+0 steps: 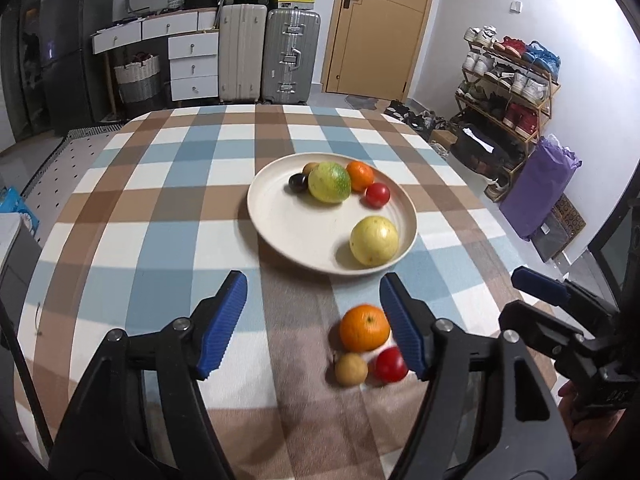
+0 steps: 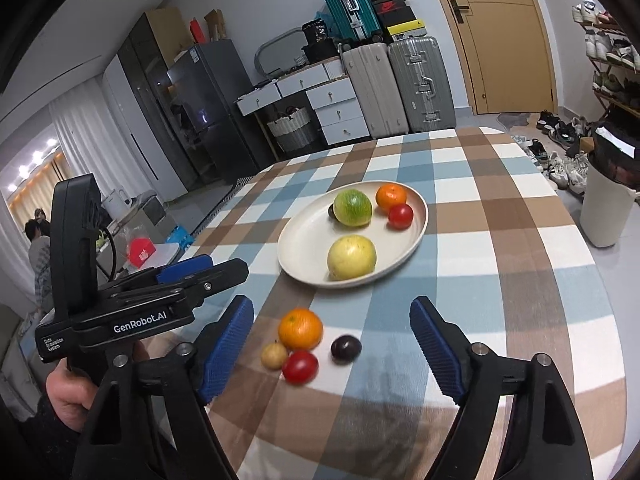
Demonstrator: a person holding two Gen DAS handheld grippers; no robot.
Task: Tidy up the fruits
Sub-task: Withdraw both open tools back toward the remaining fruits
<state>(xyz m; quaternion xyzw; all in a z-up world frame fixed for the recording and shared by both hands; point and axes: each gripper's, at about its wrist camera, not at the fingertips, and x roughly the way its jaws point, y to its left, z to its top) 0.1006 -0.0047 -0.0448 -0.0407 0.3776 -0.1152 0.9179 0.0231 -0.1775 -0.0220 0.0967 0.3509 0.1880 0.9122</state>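
Observation:
A cream plate holds a green fruit, an orange, a tomato, a dark plum and a yellow fruit. On the checked cloth nearer to me lie a loose orange, a small tan fruit, a red tomato and a dark plum. My left gripper is open just left of that cluster. My right gripper hangs open over it. No pad touches a fruit.
A white bin stands beside the table's right edge, with a shoe rack and a purple bag beyond. Suitcases and drawers line the far wall. A hand holds the left gripper's handle.

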